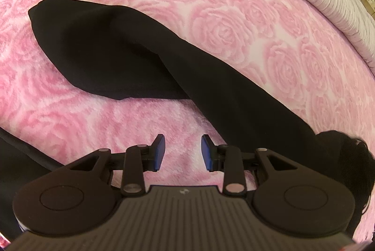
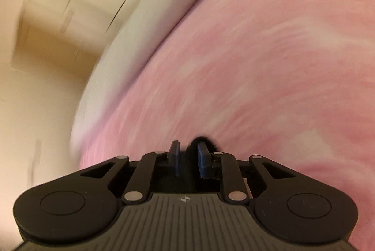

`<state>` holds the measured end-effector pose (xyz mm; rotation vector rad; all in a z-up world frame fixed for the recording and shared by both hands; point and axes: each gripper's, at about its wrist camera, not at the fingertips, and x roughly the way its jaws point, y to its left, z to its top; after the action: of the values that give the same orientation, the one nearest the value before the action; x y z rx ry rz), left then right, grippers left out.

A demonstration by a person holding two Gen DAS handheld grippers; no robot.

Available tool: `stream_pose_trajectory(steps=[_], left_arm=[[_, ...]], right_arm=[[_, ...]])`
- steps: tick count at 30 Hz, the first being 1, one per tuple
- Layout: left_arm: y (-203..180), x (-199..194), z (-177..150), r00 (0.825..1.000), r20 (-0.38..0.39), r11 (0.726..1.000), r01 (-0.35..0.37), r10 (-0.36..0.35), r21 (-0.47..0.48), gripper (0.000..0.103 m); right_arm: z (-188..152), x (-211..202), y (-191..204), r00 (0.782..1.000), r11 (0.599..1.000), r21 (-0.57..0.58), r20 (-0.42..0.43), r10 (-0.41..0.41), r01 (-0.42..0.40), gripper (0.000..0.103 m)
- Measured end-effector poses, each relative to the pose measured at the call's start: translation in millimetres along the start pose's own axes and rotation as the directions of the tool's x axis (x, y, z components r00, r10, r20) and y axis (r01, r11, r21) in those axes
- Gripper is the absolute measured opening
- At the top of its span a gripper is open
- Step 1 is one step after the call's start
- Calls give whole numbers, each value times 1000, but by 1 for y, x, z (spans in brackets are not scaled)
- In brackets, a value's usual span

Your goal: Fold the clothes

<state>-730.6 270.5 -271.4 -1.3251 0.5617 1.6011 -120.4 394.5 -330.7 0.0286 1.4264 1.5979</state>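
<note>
A black garment (image 1: 131, 56) lies on a pink blanket with a rose pattern (image 1: 234, 23), which covers a bed. One wide part of the garment rests flat on the blanket, and a long part of it rises from there toward the lower right of the left wrist view, where it looks lifted and stretched. In that corner a dark, blurred shape shows, but I cannot tell what it is.

The left gripper (image 1: 182, 151) hovers over bare blanket, just beside the garment, with a clear gap between its blue pads, and it holds nothing.

The right gripper (image 2: 188, 158) has its pads close together, and a bit of black cloth shows between them and above their tips. So I judge that it grips the garment at one end. The right wrist view is strongly blurred, so this gripper seems to be in fast motion.

About the progress: the garment is not a neat folded stack now. It is partly flat and partly raised, which fits a fold in the middle of being made, with one end carried. How many folds it has, the pictures do not settle. A flat, compact shape remains to be reached.
</note>
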Motion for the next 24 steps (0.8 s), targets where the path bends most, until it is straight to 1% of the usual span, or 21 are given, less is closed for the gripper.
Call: stream_pose_trajectory(steps=[1, 2, 4, 6, 8, 10, 11, 16, 24], left_arm=[[1, 0, -1, 1000, 0, 1000, -1, 1, -1, 28], [2, 0, -1, 1000, -1, 1000, -2, 2, -3, 28], [5, 0, -2, 1000, -5, 1000, -4, 4, -9, 28], [8, 1, -4, 1000, -9, 1000, -7, 7, -16, 28], [10, 1, -5, 1000, -13, 1000, -4, 4, -29, 28], [11, -1, -6, 1000, -13, 999, 7, -7, -37, 28], [11, -2, -6, 1000, -11, 999, 11, -11, -35, 28], [13, -8, -7, 1000, 4, 999, 15, -15, -34, 29], [25, -12, -11, 1000, 4, 998, -7, 7, -60, 29]], right_arm=[[1, -12, -20, 991, 990, 107, 81, -103, 94, 21], [2, -21, -37, 972, 965, 205, 133, -193, 164, 21], [1, -29, -55, 961, 934, 287, 113, -252, 211, 21], [-3, -29, -46, 967, 946, 230, 57, -249, 230, 25], [-8, -25, -23, 974, 969, 97, -20, -225, 226, 42], [-16, -20, -5, 975, 979, -19, -81, -205, 205, 44], [-20, -15, -1, 973, 979, -50, -117, -201, 196, 44], [-34, 11, 6, 944, 975, -111, -248, -217, 194, 42], [-24, 25, -8, 964, 991, -25, -226, -137, 135, 45]])
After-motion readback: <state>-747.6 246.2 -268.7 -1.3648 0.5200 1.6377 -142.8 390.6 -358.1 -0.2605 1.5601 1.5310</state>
